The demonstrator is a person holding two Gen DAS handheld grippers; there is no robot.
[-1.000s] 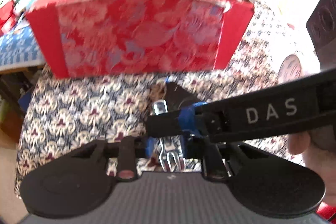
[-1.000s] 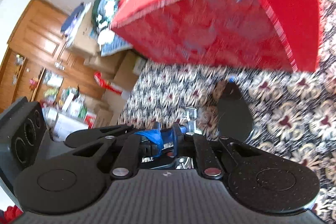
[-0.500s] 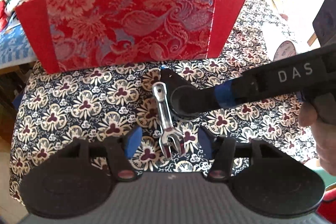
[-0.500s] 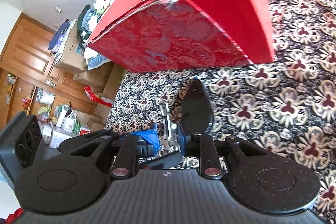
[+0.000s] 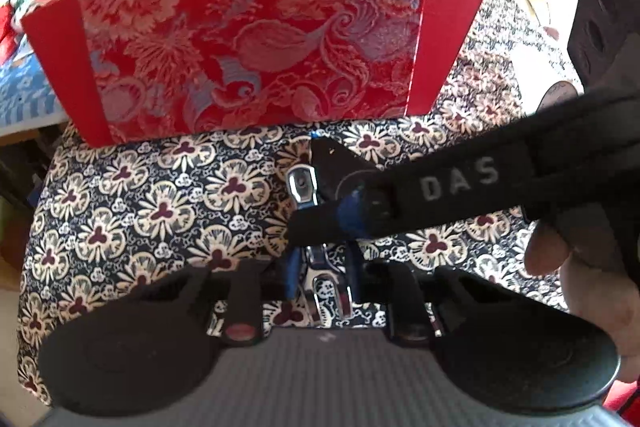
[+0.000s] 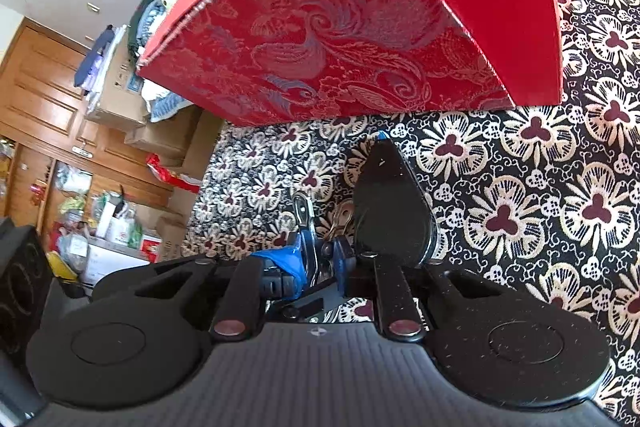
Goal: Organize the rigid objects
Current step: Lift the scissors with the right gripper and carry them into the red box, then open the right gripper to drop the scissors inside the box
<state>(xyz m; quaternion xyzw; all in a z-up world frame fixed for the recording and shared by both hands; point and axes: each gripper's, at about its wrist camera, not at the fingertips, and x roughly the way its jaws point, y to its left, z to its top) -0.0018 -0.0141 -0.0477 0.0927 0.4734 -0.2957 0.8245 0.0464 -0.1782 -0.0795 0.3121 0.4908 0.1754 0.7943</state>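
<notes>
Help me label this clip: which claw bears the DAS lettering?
The right claw, reaching in sideways across the chrome tool; the left claw, at the bottom of its own view, shows blue pads and no lettering.

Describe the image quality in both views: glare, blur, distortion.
Left wrist view: the background behind the red box is blown out white at top right; fisheye bows the box's edges; the right gripper crossing the frame is soft with blur. Right wrist view: evenly lit, the tablecloth pattern sharp, the box strongly tilted and stretched; the room at left is curved and slightly soft.
</notes>
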